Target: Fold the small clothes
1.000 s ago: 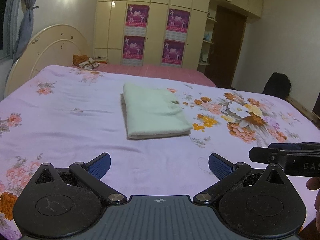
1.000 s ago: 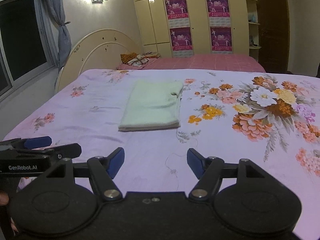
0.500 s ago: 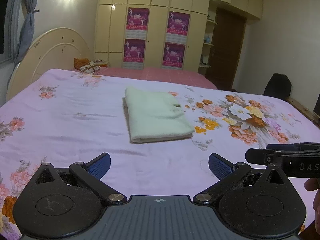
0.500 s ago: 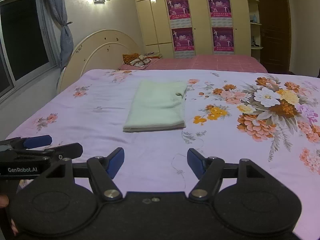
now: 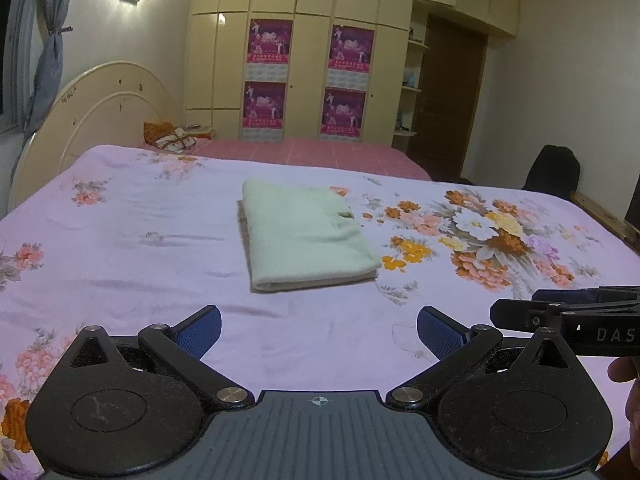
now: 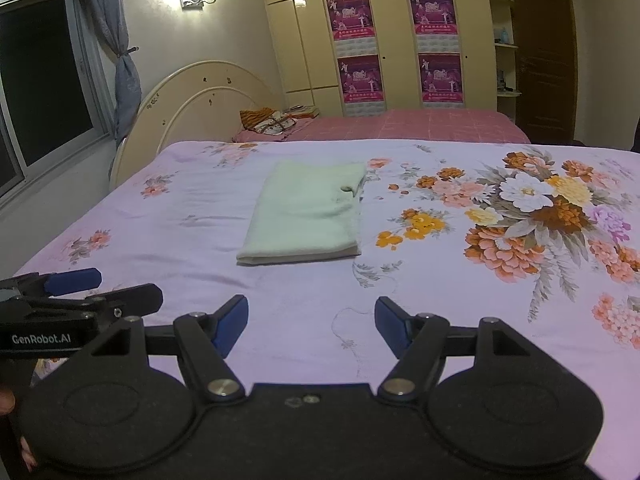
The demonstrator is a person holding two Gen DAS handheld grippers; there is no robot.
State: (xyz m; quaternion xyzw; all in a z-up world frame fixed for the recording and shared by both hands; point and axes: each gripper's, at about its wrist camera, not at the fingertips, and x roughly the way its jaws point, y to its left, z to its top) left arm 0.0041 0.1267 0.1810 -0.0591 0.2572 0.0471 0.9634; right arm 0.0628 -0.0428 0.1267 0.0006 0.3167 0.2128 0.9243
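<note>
A pale green garment lies folded into a neat rectangle in the middle of the bed, on the lilac flowered sheet. My left gripper hovers over the near part of the sheet, open, nothing between its blue pads; the garment is well ahead of it. My right gripper is also open and empty, short of the garment. Each gripper shows in the other's view, side on: the right gripper at the right edge, the left gripper at the left edge.
A curved cream headboard stands at the bed's left end. Behind lies a pink-covered bed with a small pile of cloth, then cream wardrobes with posters. A dark chair stands at the right.
Both views have crept slightly, so the folded garment sits a little differently in frame. Both grippers stay open and the garment has not been touched.
</note>
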